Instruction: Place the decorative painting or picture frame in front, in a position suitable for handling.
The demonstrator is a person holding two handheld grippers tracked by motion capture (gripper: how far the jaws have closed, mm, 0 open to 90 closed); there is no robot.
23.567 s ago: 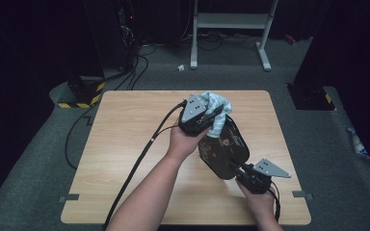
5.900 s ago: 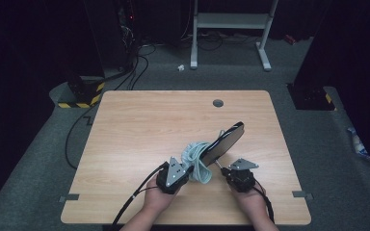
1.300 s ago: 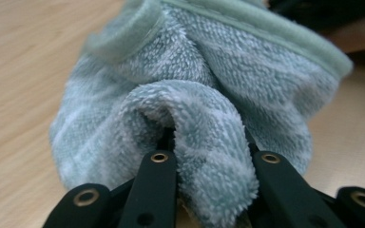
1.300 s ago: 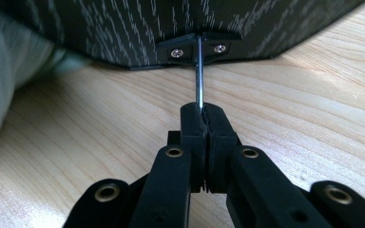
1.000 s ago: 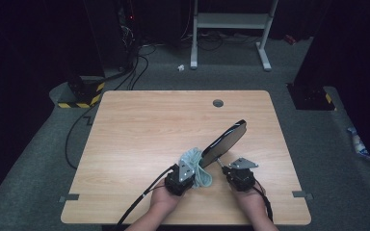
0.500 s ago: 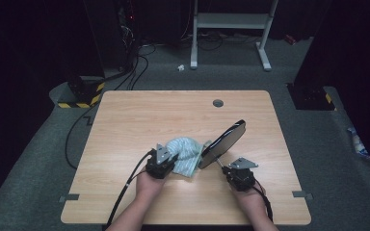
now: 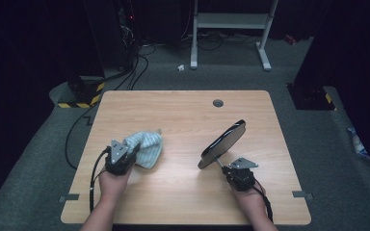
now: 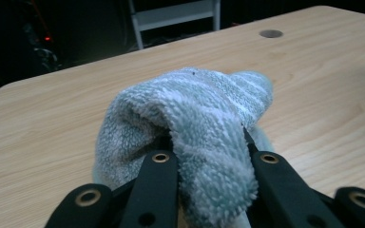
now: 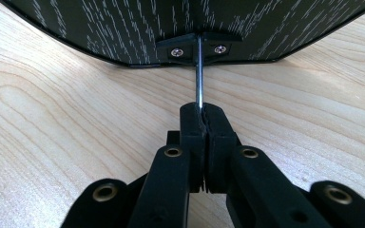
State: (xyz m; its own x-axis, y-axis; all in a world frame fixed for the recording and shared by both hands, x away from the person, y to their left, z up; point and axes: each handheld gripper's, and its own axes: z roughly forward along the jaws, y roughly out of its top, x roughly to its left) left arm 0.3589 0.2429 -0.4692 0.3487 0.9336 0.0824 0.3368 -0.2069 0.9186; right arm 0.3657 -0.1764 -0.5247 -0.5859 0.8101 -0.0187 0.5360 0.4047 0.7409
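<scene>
Two things are in hand: your left gripper point(image 7: 125, 155) is clenched on the pale blue terry cloth point(image 8: 190, 114), low at the wooden surface's point(image 7: 183, 108) left, well apart from the dark oval mirror point(image 7: 223, 143), tilted up by your right gripper point(image 7: 227, 169) clamped on its thin metal stem point(image 9: 199, 71). The wiping looks paused; next, bring the cloth to the glass.

We see a light wooden table point(image 7: 183, 115) on grey carpet point(image 7: 38, 163), the room beyond it dark. Far past the grippers stands a white metal frame point(image 7: 231, 21); cables point(image 7: 135, 72) and a yellow-black striped block point(image 7: 79, 98) lie on the floor beyond the left one.
</scene>
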